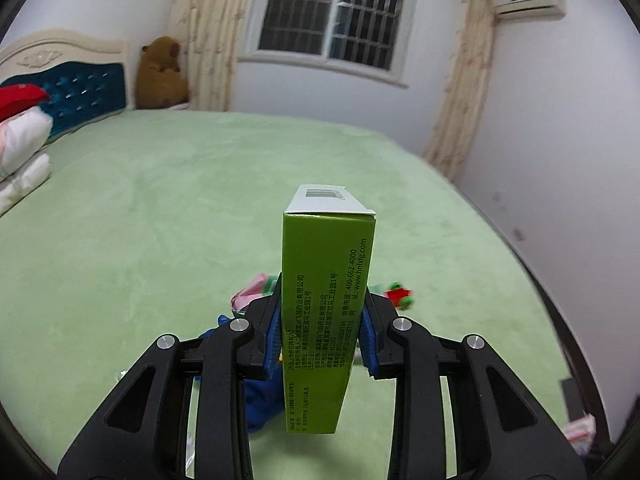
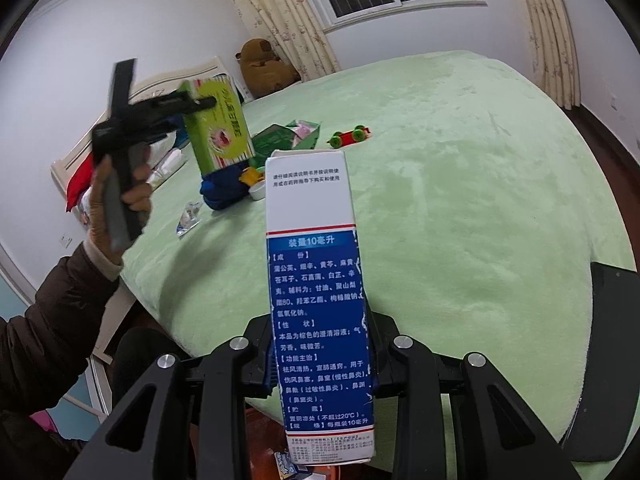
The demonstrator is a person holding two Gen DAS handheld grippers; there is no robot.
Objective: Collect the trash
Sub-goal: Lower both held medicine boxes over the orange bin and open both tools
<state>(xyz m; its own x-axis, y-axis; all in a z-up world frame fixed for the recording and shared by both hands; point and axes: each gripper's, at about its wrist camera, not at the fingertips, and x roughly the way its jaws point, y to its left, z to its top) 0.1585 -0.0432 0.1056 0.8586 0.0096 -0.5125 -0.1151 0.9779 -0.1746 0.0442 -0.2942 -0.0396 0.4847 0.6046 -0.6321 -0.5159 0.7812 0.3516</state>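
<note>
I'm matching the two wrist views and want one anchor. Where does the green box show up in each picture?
Left wrist: the green box stands at centre, clamped in the left gripper, in front of the bed.
Right wrist: the same box is at upper left, raised in the left gripper.
Shared landmark: the brown plush bear by the curtain.

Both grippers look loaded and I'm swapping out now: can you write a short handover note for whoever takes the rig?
Left gripper: shut on the green box, lifted clear of the bed.
Right gripper: shut on the blue and white box, held over the bed's near edge.
Done: two boxes picked up. No bin is in view, so neither is dropped yet.
Left on the bed: opened green carton, clear wrapper, blue cloth bundle. The toy car is probably not trash.
</note>
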